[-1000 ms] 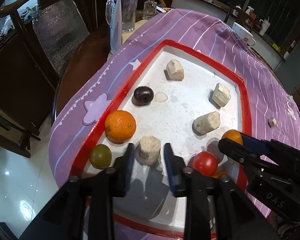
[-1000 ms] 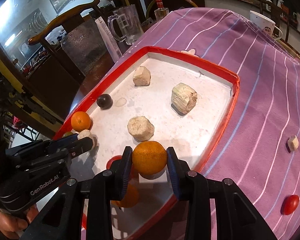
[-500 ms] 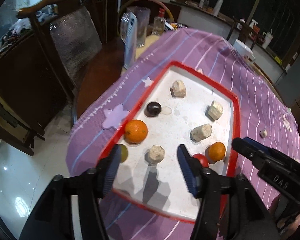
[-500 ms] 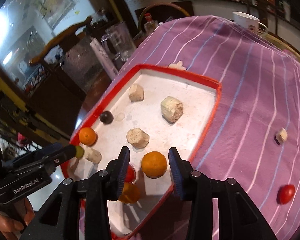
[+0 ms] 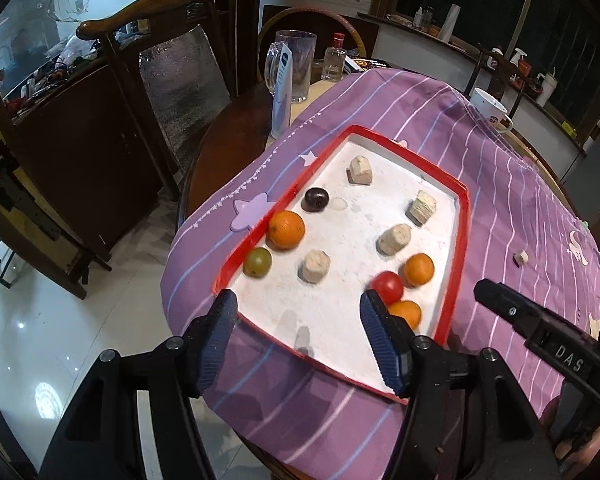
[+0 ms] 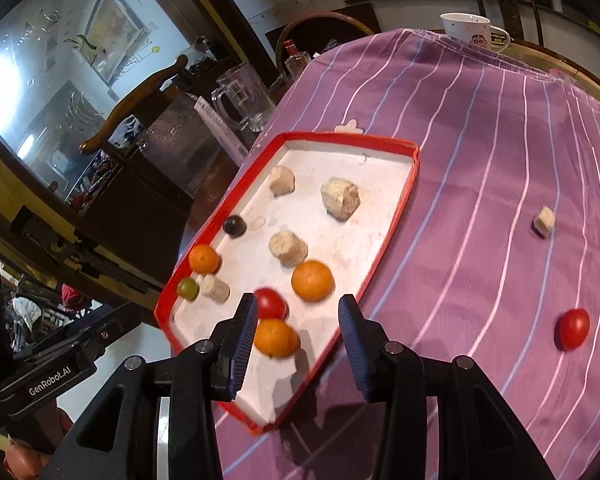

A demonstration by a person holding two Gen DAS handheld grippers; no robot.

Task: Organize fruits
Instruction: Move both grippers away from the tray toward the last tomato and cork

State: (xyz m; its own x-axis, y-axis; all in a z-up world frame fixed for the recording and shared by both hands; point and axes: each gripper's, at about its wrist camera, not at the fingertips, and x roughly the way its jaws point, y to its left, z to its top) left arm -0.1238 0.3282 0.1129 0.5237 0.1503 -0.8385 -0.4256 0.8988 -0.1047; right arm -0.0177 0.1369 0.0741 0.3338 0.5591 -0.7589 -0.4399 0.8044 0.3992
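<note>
While claws gape (both), tray (image 5: 462, 216) full.

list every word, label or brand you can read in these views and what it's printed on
"DAS": white letters on the black body of the right gripper, seen from the left wrist view.
"GenRobot.AI": white letters on the black body of the left gripper, seen from the right wrist view.
White mug: a cartoon face, no readable words.
Clear bottle with a red cap: label too small to read.
Dark box behind the bottle: orange print, too blurred to read.
</note>
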